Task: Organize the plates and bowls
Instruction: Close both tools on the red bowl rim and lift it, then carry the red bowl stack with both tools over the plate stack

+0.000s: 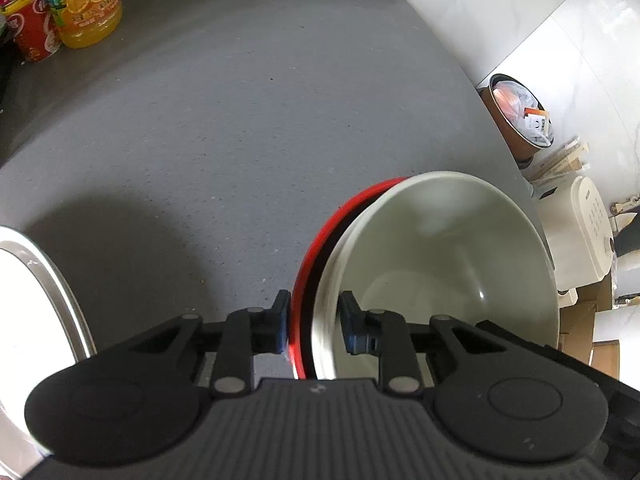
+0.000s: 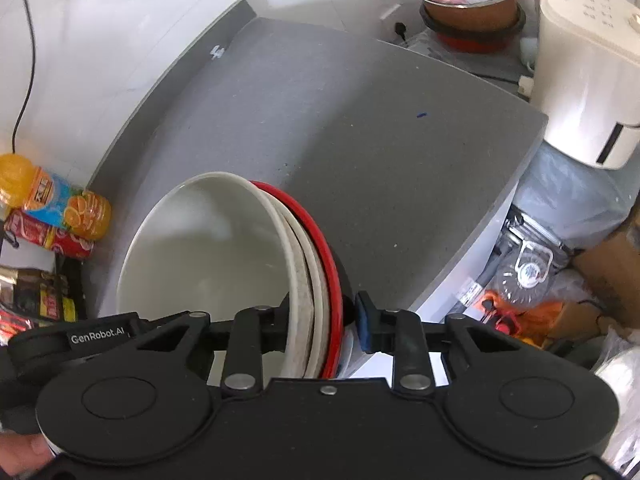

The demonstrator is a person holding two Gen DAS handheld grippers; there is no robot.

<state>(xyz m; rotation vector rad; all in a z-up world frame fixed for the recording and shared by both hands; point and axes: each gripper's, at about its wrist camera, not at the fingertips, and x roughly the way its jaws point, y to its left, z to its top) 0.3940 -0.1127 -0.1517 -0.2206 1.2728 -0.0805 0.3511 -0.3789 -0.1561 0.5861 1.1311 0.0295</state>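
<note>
A stack of nested dishes hangs tilted over the grey countertop (image 1: 224,128). A white bowl (image 1: 440,256) sits inside a red-rimmed bowl (image 1: 320,240) with a black outside. My left gripper (image 1: 316,324) is shut across both rims at the stack's near edge. In the right wrist view the white bowl (image 2: 208,248) lies against a second white rim and the red-rimmed bowl (image 2: 320,240). There, my right gripper (image 2: 324,324) is shut across these rims, its left finger partly hidden behind the white bowl. A white round dish with a shiny rim (image 1: 28,280) shows at the left edge.
An orange juice bottle (image 1: 84,0) and a red can (image 1: 34,32) stand at the counter's back left. Beyond the counter's right edge sit a brown bin (image 2: 472,0) full of rubbish, a white appliance (image 2: 588,60), plastic bags and cardboard boxes.
</note>
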